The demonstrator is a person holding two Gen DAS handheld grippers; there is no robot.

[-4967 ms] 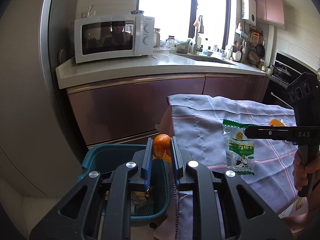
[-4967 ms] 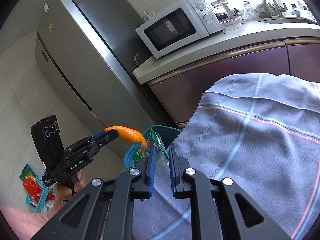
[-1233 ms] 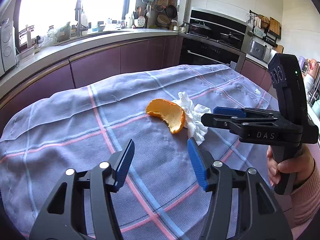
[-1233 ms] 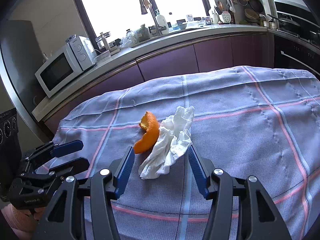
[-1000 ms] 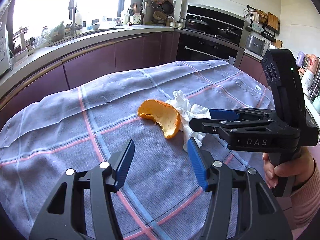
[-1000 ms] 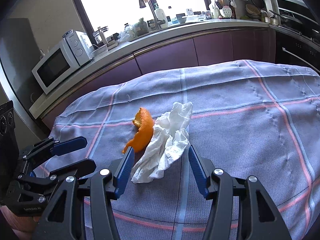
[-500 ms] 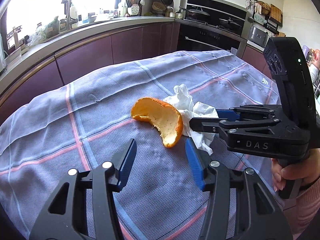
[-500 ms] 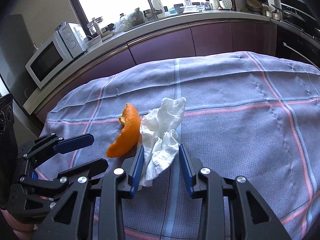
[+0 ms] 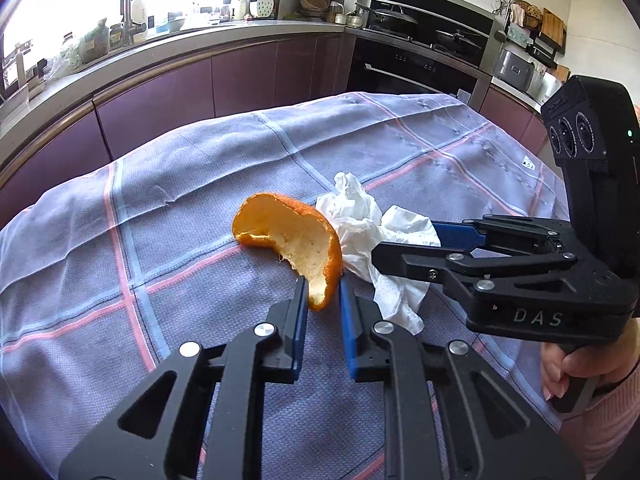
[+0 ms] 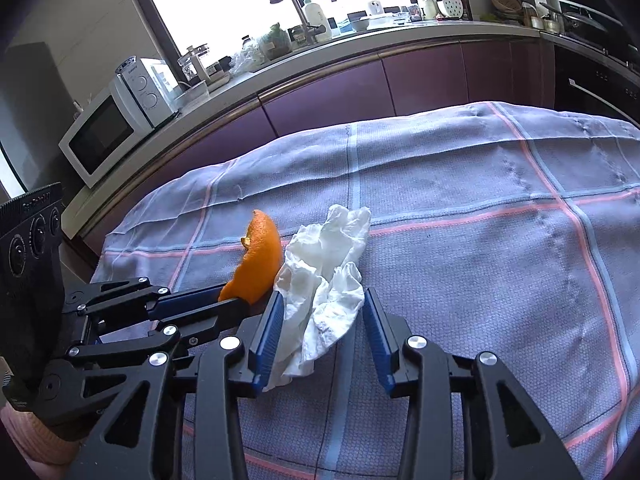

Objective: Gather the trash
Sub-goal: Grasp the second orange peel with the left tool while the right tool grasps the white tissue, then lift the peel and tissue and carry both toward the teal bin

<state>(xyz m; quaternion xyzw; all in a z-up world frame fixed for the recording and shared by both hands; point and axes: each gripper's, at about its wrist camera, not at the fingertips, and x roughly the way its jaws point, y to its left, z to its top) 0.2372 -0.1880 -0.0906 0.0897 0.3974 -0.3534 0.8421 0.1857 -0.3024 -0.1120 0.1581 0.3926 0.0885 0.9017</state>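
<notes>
A curved orange peel (image 9: pixel 292 240) lies on the checked tablecloth (image 9: pixel 160 216), touching a crumpled white tissue (image 9: pixel 372 232) to its right. My left gripper (image 9: pixel 322 292) has its jaws narrowed around the near tip of the peel; in the right wrist view its fingers (image 10: pixel 192 306) clamp that tip of the peel (image 10: pixel 256 264). My right gripper (image 10: pixel 323 320) is open, with its jaws on either side of the tissue (image 10: pixel 328 280), which rests on the cloth.
The cloth-covered table (image 10: pixel 500 208) has a purple-fronted kitchen counter (image 10: pixel 360 72) behind it, with a microwave (image 10: pixel 116 120) at the left and an oven (image 9: pixel 416 68) at the right. The far table edge drops toward the cabinets.
Both grippers have moved in on the trash. The left jaws have closed from wide open onto the peel's tip. The right jaws have come down around the tissue.
</notes>
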